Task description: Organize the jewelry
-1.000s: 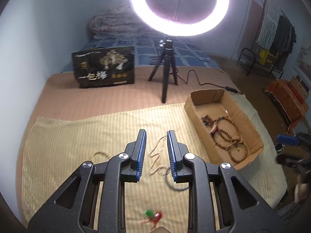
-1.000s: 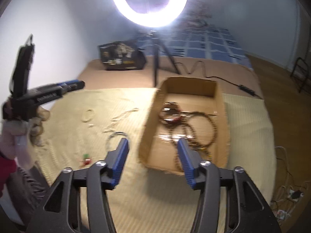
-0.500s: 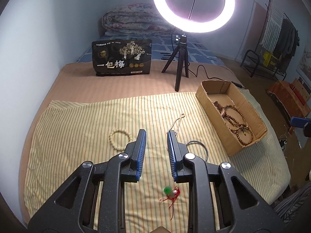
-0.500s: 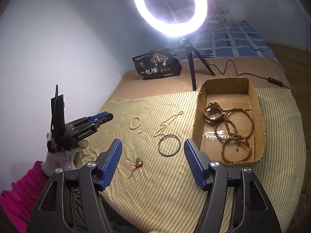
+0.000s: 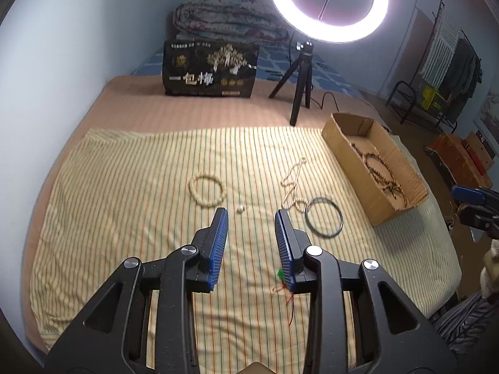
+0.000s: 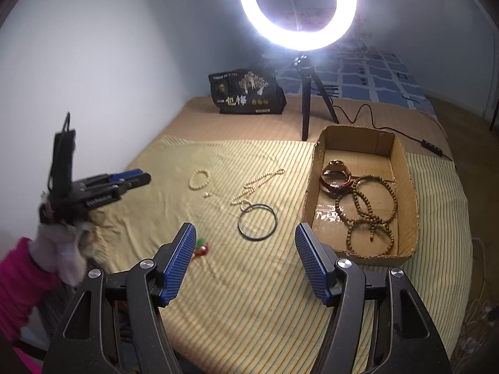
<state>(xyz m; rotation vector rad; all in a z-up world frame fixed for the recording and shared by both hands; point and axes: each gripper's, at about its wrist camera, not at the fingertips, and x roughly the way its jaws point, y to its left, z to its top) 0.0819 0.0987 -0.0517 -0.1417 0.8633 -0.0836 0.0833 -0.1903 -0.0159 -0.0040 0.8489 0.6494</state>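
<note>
Your bed (image 5: pixel 193 118) carries the striped cloth (image 5: pixel 124 218), and the cardboard box (image 6: pixel 408 187) sits on its right side with brown bead strands (image 6: pixel 371 215) already inside. Both tongs hover empty: left tongs (image 5: pixel 251 218) parted a little, right tongs (image 6: pixel 246 233) spread wide, neither touching anything. Loose pieces wait on the cloth: dark bangle (image 5: pixel 324 220), pale chain (image 5: pixel 293 184) touching it, cream bracelet (image 5: pixel 207 187), red-green charm (image 6: pixel 201 247), tiny bead (image 5: pixel 240 208). Watch out: grab that bangle and the chain may drag along or snag. The thin bangle lies flat, so your tips could pinch cloth instead.
</note>
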